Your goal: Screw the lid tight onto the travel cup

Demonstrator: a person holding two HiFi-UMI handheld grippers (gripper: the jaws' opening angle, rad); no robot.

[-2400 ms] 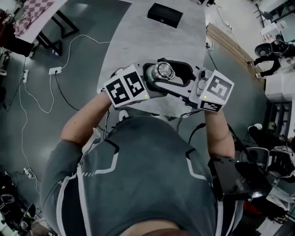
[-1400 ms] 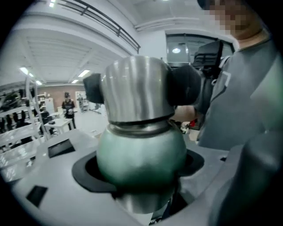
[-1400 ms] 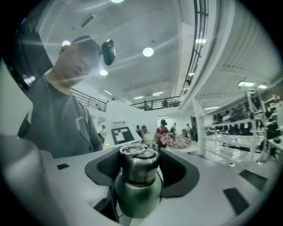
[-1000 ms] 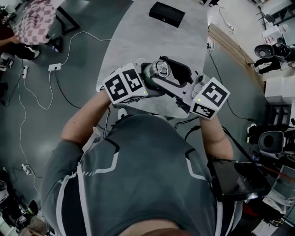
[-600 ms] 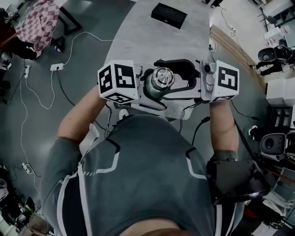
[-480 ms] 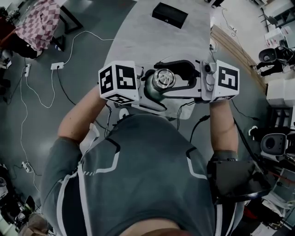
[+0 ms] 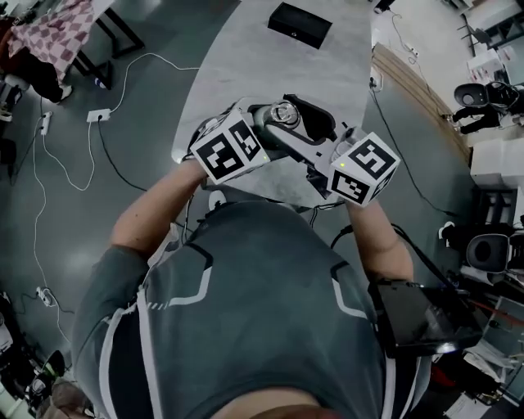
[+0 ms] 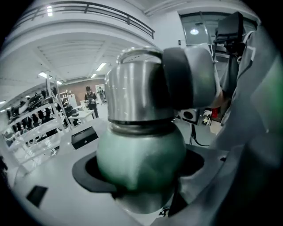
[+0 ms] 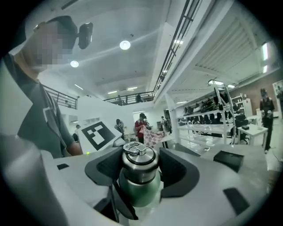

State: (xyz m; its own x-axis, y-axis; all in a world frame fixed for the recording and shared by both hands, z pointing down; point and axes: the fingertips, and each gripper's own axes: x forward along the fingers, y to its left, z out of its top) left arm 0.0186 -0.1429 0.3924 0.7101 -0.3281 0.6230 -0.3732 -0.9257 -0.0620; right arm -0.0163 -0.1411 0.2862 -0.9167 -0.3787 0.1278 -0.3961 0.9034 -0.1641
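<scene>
The travel cup (image 8: 141, 152) is clamped by the left gripper (image 8: 140, 176); its lid (image 9: 139, 160) is pinched by the right gripper (image 9: 140, 170). Its base is hidden.

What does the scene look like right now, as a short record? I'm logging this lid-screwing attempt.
cup: green body, upright, over the near end of the table
lid: steel, ring on top, sitting on the cup's neck
left gripper: jaws closed on the cup's body
right gripper: jaws closed on the lid from both sides
table: grey
black box: lying at the table's far end, apart from the cup
</scene>
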